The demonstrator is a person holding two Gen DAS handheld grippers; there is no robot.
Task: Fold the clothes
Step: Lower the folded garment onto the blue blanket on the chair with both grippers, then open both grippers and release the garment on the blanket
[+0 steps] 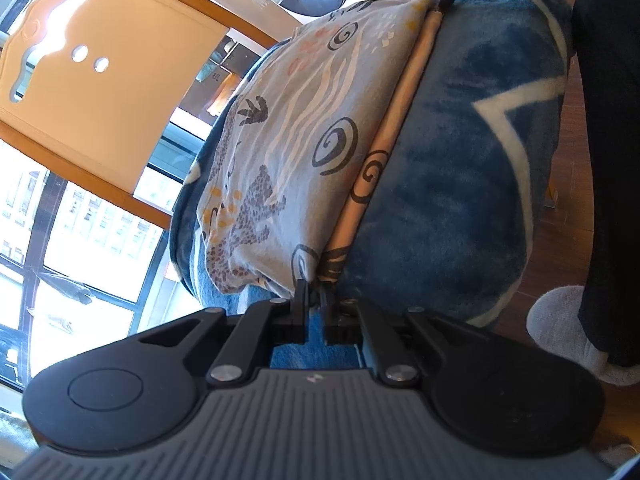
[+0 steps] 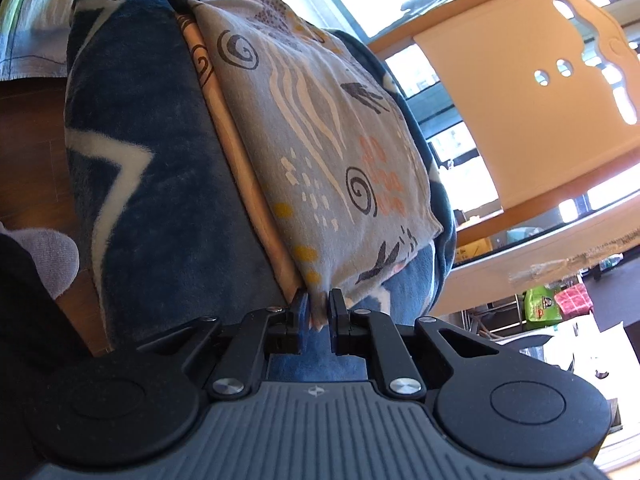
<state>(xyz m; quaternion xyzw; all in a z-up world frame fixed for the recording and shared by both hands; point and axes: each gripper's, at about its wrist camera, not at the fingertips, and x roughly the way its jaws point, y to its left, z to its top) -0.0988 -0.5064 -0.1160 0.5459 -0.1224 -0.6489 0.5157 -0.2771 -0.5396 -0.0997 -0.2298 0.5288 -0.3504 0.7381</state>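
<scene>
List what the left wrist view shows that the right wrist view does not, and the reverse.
Only the left wrist view: the left gripper close up, pinching one corner of the patterned garment.

Only the right wrist view: the right gripper close up on the opposite corner, plus a green package and a pink checked item on low shelving.

Both: the garment lying on the blue blanket, the cream chair back, bright windows, a grey sock, and the other gripper at the top edge.
</scene>
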